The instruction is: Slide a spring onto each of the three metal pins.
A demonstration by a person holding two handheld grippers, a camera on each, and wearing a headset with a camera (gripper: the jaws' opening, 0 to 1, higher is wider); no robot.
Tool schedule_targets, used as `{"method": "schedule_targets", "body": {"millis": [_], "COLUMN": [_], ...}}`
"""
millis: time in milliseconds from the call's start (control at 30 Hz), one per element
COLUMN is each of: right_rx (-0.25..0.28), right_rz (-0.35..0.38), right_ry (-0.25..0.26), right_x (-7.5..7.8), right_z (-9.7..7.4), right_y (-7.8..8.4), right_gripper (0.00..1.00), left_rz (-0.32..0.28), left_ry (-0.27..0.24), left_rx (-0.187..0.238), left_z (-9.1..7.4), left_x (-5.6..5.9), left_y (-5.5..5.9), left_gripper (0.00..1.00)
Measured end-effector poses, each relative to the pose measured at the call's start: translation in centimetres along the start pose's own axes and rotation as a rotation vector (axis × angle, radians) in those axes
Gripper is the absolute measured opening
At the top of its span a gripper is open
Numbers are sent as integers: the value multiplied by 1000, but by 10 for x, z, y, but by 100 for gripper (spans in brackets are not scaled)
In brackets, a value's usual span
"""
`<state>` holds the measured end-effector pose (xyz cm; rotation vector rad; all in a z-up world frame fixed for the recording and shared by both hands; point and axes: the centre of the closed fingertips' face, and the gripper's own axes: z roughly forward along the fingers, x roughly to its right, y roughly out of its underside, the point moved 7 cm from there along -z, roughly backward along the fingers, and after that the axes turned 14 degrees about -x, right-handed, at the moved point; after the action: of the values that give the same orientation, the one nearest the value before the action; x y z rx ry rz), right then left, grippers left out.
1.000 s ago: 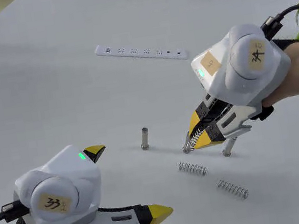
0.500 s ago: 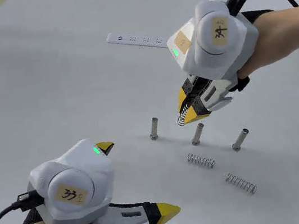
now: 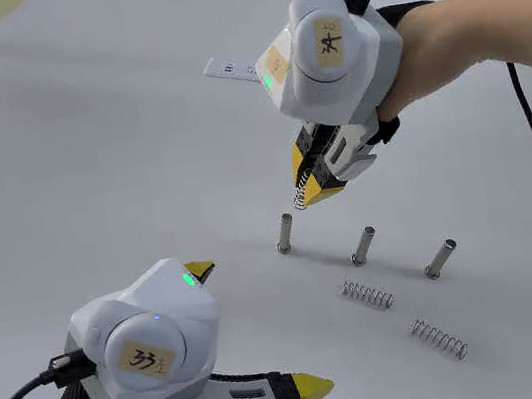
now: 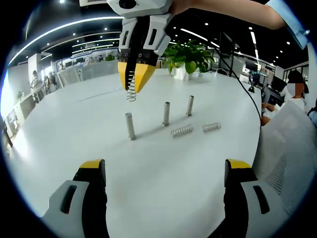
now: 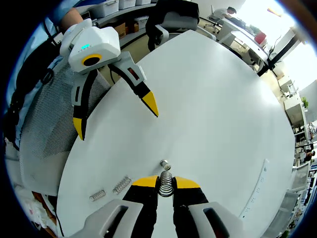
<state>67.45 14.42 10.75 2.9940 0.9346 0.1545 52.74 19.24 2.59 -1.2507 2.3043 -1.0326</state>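
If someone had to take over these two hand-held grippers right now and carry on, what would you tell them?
Right gripper: shut on a spring, held just above the leftmost pin in the head view, not yet on it.
Left gripper: open, empty, low over the table.
Middle pin and right pin stand bare; two loose springs lie beside them.
Done: no pin has a spring. Left: all three.
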Motion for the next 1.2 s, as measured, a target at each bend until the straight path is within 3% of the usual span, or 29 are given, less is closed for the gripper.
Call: {"method": "schedule_targets", "body": {"millis": [167,367,733,1200], "right_rx": [-21,-34,-57,-54], "right_rz": [-7,-24,-36,-32], "right_ry": [-13,-29,-41,-48], "right_x": [8,1,4,3], "right_z": [4,8,21,25], "right_y": [-4,-12,-10,-10], "right_gripper": [7,7,7,7], "left_rz": [12,4,-11,-16], "left_ry": [-6,-11,-22,-16], "left_rx": [-5,1,-7,-16], "left_z": [0,-1,-3,-3], "left_x": [-3,-5,-7,-7], "left_y": [-1,-2,4,7], "left_gripper": [99,99,98,97]}}
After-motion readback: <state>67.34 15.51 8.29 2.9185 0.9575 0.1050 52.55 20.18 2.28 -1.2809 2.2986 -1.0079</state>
